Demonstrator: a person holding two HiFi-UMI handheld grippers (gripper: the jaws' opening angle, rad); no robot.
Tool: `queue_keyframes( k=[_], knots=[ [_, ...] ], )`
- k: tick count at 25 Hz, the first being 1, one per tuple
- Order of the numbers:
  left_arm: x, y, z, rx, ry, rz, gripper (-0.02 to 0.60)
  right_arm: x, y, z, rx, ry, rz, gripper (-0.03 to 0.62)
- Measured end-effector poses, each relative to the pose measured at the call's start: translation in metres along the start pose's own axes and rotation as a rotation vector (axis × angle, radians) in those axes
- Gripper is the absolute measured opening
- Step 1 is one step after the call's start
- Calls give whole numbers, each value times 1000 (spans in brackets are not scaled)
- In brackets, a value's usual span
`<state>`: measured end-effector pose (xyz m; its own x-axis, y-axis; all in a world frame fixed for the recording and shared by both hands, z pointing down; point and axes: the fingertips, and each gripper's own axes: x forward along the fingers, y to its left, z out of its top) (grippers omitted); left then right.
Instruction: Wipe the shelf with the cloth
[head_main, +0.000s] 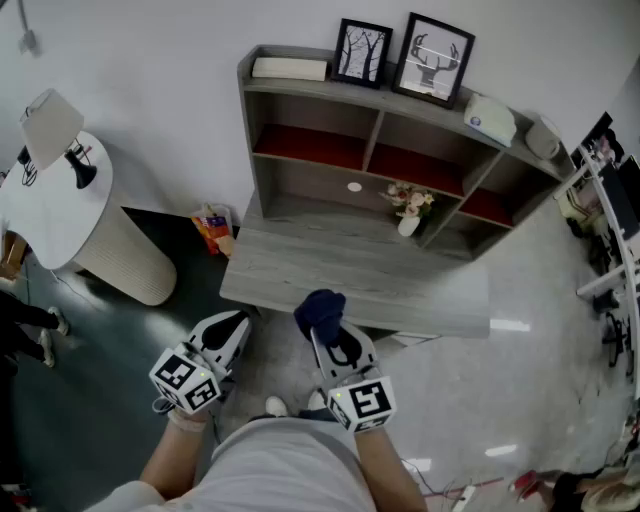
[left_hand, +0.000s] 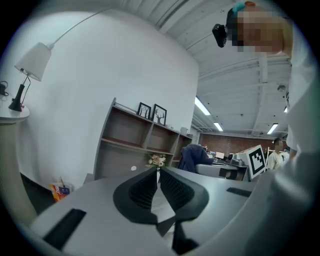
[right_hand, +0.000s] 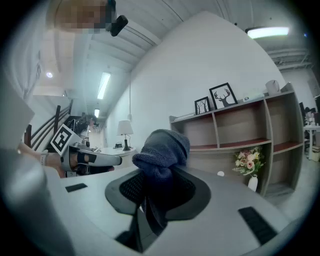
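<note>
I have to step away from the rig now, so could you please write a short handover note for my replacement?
Left gripper: shut, empty, held short of the shelf.
Right gripper: shut on the dark blue cloth, which bunches up above its jaws.
Shelf: a vase of flowers stands on the lower level; the cloth is not touching the shelf.
Done: cloth in hand.
Left: bring the cloth to the shelf and wipe, working round the vase.

One shelf (head_main: 350, 270), one cloth (head_main: 320, 310), two framed pictures (head_main: 362, 52) (head_main: 433, 58), one flower vase (head_main: 408, 222), one lamp (head_main: 50, 125), one book (head_main: 290, 68)
</note>
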<state>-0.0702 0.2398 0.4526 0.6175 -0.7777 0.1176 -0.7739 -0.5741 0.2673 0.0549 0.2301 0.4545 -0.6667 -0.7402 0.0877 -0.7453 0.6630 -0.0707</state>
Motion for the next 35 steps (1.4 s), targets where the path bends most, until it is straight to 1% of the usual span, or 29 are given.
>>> queue_keyframes(
  k=[13, 18, 22, 29, 35],
  knots=[
    [42, -27, -3, -2, 22, 39, 17, -16, -51, -1, 32, -1, 19, 89],
    [62, -39, -6, 13, 42, 68, 17, -26, -77, -1, 74, -17, 47, 89],
    [75, -45, -11, 13, 56, 88, 17, -29, -92, -12, 107, -8, 61, 89],
    [90, -30, -18, -5, 72, 110, 17, -10, -107, -22, 129, 8, 77, 89],
    [109, 3, -12, -16, 66, 99, 17, 26, -124, -22, 143, 14, 62, 89]
  ],
)
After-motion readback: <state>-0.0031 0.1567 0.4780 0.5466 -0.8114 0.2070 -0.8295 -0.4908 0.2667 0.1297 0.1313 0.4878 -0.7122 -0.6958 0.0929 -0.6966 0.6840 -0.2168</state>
